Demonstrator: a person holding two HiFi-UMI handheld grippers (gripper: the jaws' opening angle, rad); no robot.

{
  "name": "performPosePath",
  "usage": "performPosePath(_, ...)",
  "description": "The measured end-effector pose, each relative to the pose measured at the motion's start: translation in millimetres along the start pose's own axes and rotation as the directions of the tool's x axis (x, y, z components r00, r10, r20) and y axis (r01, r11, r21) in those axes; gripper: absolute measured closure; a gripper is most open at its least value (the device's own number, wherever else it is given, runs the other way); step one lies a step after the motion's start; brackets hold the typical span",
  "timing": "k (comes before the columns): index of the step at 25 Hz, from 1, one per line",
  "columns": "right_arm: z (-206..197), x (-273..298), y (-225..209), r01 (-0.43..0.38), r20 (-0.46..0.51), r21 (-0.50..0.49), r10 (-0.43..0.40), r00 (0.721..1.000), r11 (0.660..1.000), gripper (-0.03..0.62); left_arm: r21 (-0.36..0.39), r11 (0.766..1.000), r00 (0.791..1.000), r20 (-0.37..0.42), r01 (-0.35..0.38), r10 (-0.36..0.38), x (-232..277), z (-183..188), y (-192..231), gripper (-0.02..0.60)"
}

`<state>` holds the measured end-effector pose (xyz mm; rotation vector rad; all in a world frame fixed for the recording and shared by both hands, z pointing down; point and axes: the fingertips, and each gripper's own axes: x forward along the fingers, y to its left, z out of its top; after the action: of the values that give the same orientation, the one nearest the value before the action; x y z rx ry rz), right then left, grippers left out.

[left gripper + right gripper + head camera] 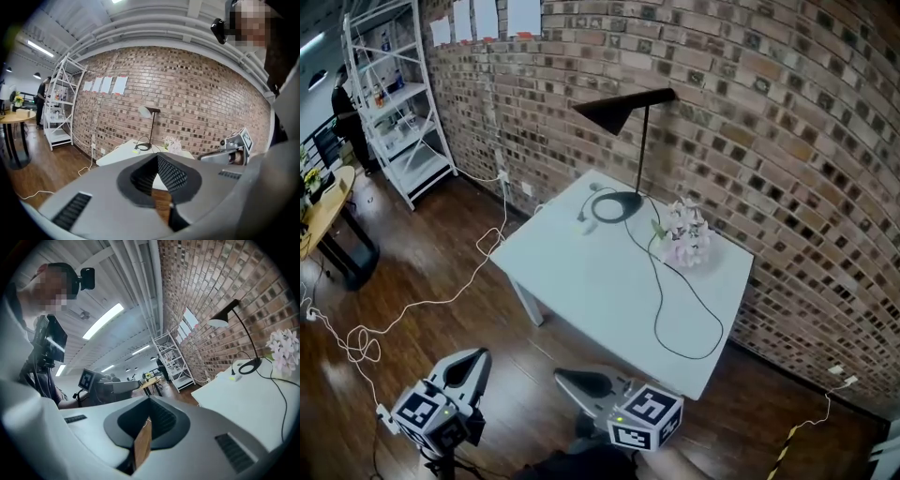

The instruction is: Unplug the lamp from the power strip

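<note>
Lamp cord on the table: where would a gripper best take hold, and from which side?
Probably grip the black lamp cord where its loop lies flat near the table's near edge, from above, jaws across it. That stretch lies bare, clear of the flowers. No plug shows.

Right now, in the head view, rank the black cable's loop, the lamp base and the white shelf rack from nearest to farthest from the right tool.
From the right tool:
1. Black cable's loop, at the near edge of the table, to the right.
2. Lamp base, on the table's far side.
3. White shelf rack, far upper left of the view.
</note>
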<state>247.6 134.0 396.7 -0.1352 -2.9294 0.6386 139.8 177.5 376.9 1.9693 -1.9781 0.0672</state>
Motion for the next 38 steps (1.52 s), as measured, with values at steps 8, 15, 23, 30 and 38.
performPosePath(8, 22, 5, -48, -0.069, 0.004, 0.023, 0.069, 0.998, 0.997, 0.606, 0.021, 0.999, 0.999, -0.035, -0.035, 0.036, 49, 14, -2, 0.571)
performPosePath(15, 31, 11, -68, -0.082, -0.005, 0.017, 0.082, 0.997, 0.997, 0.607, 0.050, 0.998, 0.998, -0.032, -0.044, 0.045, 71, 30, 4, 0.571)
performPosePath(23, 40, 23, -88, -0.048, -0.019, -0.009, 0.048, 0.999, 0.999, 0.606, 0.062, 0.998, 1.000, -0.018, 0.011, -0.010, 102, 42, 18, 0.571)
performPosePath(30, 49, 64, -110, 0.013, -0.043, -0.020, -0.013, 0.999, 1.000, 0.606, 0.057, 0.995, 0.997, -0.012, 0.079, -0.079, 131, 52, 59, 0.571)
performPosePath(38, 72, 146, -113, 0.058, -0.055, -0.011, -0.058, 0.997, 0.998, 0.606, 0.073, 0.985, 0.987, -0.006, 0.160, -0.160, 145, 71, 139, 0.571)
